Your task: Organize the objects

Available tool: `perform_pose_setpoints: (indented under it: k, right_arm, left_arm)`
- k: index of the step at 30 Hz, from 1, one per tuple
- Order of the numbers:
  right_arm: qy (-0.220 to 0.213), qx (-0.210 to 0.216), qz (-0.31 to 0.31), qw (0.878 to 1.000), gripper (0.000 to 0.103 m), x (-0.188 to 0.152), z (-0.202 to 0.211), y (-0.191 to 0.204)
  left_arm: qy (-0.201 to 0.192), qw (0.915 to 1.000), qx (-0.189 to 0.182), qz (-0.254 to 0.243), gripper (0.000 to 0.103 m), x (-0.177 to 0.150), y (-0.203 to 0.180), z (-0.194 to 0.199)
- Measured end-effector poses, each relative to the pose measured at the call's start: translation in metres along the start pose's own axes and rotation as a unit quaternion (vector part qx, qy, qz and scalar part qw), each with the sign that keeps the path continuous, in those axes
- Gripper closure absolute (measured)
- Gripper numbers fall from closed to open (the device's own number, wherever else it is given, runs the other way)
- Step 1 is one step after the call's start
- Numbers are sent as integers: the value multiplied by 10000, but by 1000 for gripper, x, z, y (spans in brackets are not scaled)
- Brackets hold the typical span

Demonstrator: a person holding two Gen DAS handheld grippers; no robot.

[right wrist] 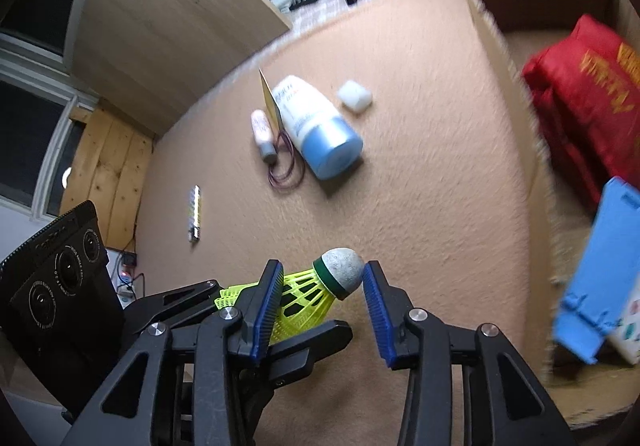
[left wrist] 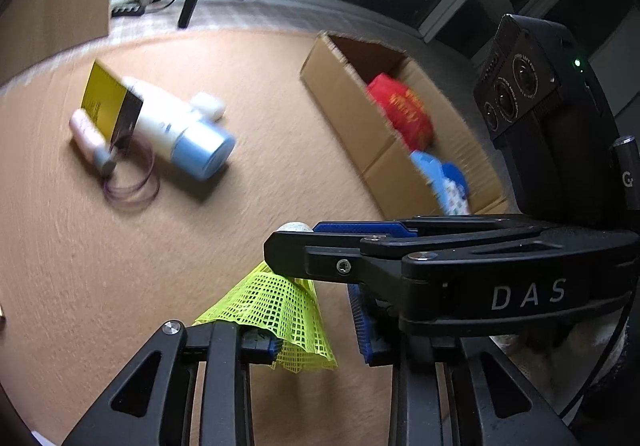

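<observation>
- Now shuttlecock (right wrist: 340, 278) sits between right claw (right wrist: 322, 274) pads, cork against one, skirt against other: gripped.
- Left claw (left wrist: 316, 338) pinches the skirt from the side.

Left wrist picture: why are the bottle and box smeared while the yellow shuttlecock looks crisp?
Left wrist view: motion blur smears the bottle and cardboard box; the shuttlecock, carried along with the camera, looks sharp. Right wrist view: same smear on the red pack; the fisheye lens bends straight edges in both.
</observation>
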State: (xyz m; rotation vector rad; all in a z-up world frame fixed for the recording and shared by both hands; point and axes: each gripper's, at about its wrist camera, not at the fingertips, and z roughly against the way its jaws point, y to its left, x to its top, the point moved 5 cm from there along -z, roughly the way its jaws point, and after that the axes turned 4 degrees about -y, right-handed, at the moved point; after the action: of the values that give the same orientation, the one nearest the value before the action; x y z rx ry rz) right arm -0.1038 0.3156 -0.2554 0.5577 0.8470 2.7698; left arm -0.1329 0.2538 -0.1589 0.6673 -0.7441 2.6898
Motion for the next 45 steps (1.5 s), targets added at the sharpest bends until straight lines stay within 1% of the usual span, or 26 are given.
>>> perform_pose_setpoints:
  k: [3, 6, 12, 20, 23, 28, 31, 37, 38, 39, 40, 41, 43, 45]
  right_arm:
    - [-164, 0, 81, 9998, 64, 11, 18, 0]
    - [-349, -18, 166, 9993, 64, 25, 38, -2]
    - [-678, -40, 244, 9974, 64, 57, 72, -12]
    - [-956, -184, 319, 9947, 64, 99, 102, -34]
    - [-1057, -256, 351, 9935, 64, 119, 110, -44]
    - [-1124, -412, 375, 9921, 64, 142, 115, -60]
    - [-1115, -484, 357, 9919, 64, 152, 113, -71]
    - [-1131, -637, 425, 9906, 64, 164, 106, -83]
    - [-1170, -691, 420, 9898, 57, 166, 107, -85]
    - [-1192, -706, 404, 9895, 53, 167, 107, -87]
    - [-1253, -742, 379, 9886, 46, 168, 110, -89]
    - [-1340, -799, 362, 9871, 43, 170, 113, -91]
    - [-1462, -885, 352, 9847, 40, 172, 118, -94]
    - [-1494, -919, 326, 9839, 39, 172, 120, -95]
  left_arm:
    - [-101, 9998, -10, -144, 74, 15, -15, 5]
    - [-225, 9993, -55, -307, 74, 37, -31, 8]
    - [-439, 9975, -131, -543, 74, 77, -60, 3]
    - [-639, 9955, -163, -676, 74, 127, -91, -21]
    - [-702, 9947, -145, -742, 75, 145, -99, -31]
    - [-716, 9941, -134, -802, 75, 169, -106, -53]
    - [-690, 9944, -109, -793, 75, 180, -107, -69]
    - [-601, 9958, -129, -675, 75, 193, -100, -95]
    - [-538, 9964, -140, -647, 70, 194, -99, -100]
    - [-484, 9968, -141, -627, 54, 193, -98, -101]
    - [-420, 9975, -109, -562, 45, 193, -95, -106]
    - [-410, 9979, -72, -505, 34, 194, -92, -107]
    - [-385, 9983, -61, -441, 34, 193, -87, -110]
    - [-364, 9983, -52, -455, 34, 192, -85, -110]
